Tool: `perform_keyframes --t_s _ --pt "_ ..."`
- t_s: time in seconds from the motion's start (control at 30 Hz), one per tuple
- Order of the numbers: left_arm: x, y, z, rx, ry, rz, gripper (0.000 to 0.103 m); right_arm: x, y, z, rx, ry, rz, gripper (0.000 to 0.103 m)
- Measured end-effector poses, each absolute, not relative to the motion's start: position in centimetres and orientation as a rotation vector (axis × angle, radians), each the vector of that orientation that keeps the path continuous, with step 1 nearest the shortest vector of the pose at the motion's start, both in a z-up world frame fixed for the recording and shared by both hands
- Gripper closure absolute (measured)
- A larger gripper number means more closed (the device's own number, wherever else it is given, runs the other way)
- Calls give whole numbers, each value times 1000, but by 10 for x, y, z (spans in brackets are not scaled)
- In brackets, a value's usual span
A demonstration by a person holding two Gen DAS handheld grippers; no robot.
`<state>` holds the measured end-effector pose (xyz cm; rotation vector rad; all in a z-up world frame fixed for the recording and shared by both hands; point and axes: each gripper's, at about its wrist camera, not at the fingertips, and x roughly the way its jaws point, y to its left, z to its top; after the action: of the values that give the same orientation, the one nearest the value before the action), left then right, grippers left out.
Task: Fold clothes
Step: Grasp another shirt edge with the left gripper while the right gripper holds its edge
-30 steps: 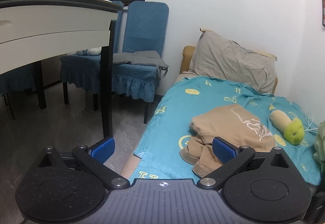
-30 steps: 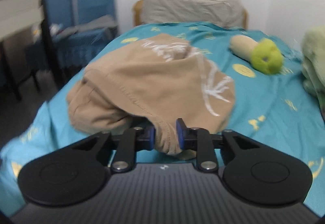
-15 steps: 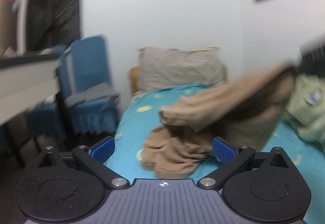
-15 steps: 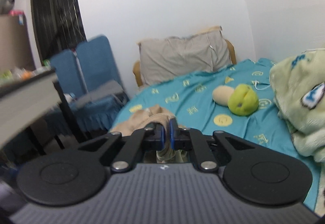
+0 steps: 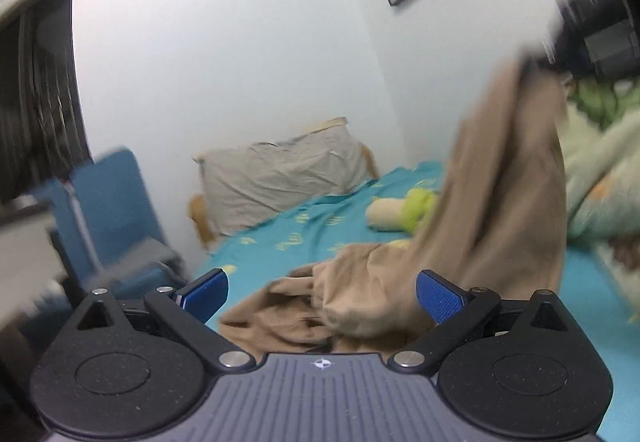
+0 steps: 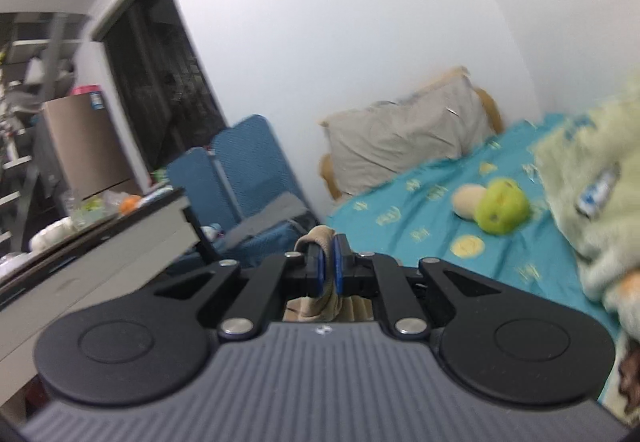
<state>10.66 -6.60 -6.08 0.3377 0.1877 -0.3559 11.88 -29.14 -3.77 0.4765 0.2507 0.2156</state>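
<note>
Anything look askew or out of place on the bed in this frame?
Nothing damaged or spilled. The tan garment hangs stretched from the right tongs, its lower end bunched in a crumpled heap on the teal sheet, not flat for folding. The left tongs are open and empty.

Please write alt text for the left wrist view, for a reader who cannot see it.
A tan garment hangs lifted at the right, its lower part bunched on a teal bedsheet. The open left gripper is in front of it. Behind are a grey pillow and a plush toy.

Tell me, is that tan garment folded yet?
No. The tan garment hangs stretched from the right tongs, its lower end bunched on the bed.
</note>
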Motion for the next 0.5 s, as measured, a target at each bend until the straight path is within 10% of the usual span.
perform_keyframes --t_s 0.5 --pt "166 -99 -95 193 221 -447 1 139 -302 -64 545 336 219 94"
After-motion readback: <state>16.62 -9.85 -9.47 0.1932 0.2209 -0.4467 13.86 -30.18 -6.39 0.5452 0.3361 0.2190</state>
